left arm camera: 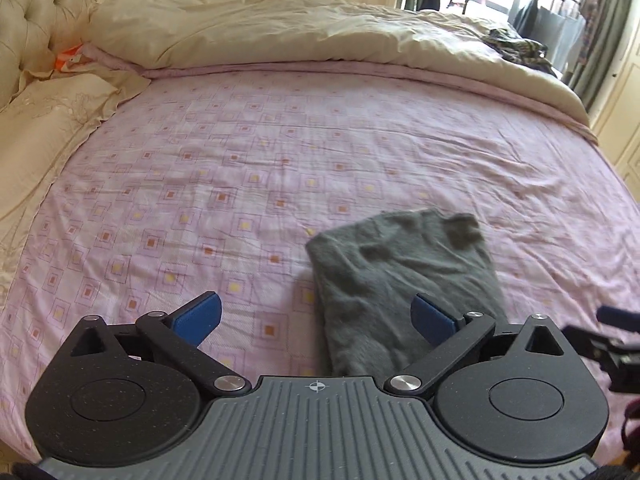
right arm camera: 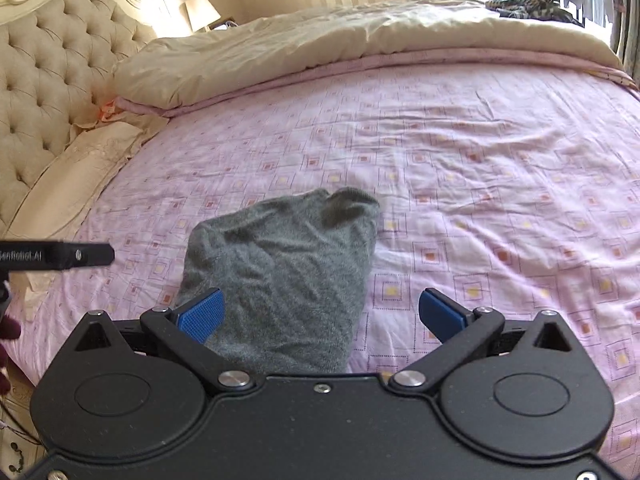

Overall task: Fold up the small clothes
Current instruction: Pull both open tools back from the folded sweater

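Grey garment (right arm camera: 280, 276) lies folded into a narrow strip on your pink patterned sheet (right arm camera: 480, 184), near edge of the bed, rumpled at the far end. Your left gripper (left arm camera: 318, 318) is spread wide, holding nothing, its right pad over the cloth's edge. Your right gripper (right arm camera: 320, 314) is likewise spread and empty, left pad above the cloth. Beige duvet (left arm camera: 280, 32) bunched along the far side.

Grey garment (left arm camera: 404, 288) near end disappearing behind my left gripper body; same in right view. Clothes heap (left arm camera: 516, 46) on far duvet too blurred for me to be identifying.
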`<action>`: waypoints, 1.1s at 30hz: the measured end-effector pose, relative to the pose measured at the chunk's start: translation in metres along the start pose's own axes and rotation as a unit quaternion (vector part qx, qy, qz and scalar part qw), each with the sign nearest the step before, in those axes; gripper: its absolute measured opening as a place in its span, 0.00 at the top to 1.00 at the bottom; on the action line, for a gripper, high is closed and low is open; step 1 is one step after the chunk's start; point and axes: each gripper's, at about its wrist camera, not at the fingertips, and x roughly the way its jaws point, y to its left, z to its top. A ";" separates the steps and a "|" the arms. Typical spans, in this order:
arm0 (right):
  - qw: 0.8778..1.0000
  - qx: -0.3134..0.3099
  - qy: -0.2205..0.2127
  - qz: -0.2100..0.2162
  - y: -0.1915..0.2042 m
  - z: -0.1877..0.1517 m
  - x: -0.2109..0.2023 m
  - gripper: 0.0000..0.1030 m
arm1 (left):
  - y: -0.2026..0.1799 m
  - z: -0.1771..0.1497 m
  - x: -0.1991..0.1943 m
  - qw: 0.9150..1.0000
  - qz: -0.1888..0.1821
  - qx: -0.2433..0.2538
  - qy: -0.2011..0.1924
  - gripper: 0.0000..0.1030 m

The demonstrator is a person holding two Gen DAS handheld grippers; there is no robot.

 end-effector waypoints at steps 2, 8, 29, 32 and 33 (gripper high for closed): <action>1.000 0.000 0.000 0.003 -0.002 0.001 -0.005 0.00 | -0.008 -0.005 -0.007 1.000 -0.012 0.002 0.006 0.01; 1.000 -0.012 0.008 -0.003 -0.005 0.002 -0.014 0.00 | -0.026 -0.014 -0.019 1.000 0.003 0.006 0.028 0.01; 0.997 -0.023 -0.055 -0.047 0.006 0.020 -0.054 0.00 | -0.037 -0.009 -0.050 0.996 0.091 -0.011 0.011 0.02; 0.997 -0.026 -0.045 -0.056 0.008 0.019 -0.053 0.00 | -0.037 -0.011 -0.051 0.998 0.065 -0.012 0.011 0.02; 0.997 -0.028 -0.041 -0.056 0.008 0.018 -0.053 0.00 | -0.037 -0.012 -0.052 0.998 0.061 -0.012 0.012 0.02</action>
